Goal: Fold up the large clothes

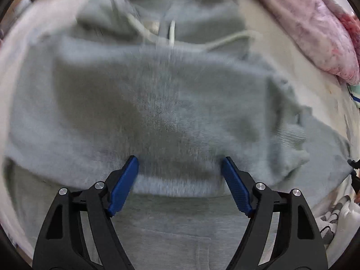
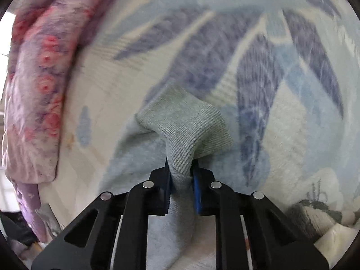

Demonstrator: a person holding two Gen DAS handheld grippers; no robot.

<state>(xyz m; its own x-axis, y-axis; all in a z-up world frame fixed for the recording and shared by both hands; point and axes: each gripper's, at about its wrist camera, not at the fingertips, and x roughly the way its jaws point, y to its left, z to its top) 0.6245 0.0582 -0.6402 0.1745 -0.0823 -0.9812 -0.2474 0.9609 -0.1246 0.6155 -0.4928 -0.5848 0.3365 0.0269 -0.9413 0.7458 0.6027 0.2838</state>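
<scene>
The grey hoodie [image 1: 157,112] lay spread over the bed [image 1: 281,51], hood and drawstrings [image 1: 172,33] up at 12 o'clock, with one layer already flopped across the body, so I'd guess the fold was maybe halfway and the tidy final folds were left to do. The right claw [image 2: 181,175] was clamped tight on a ribbed cuff [image 2: 193,123], hanging over the leaf-print blanket [image 2: 292,123]. The left claw [image 1: 180,168] hung wide apart over the fabric at 6 o'clock, gripping nothing. Everything was motion-blurred, and the hoodie's lower edge was cut off by the frame.
</scene>
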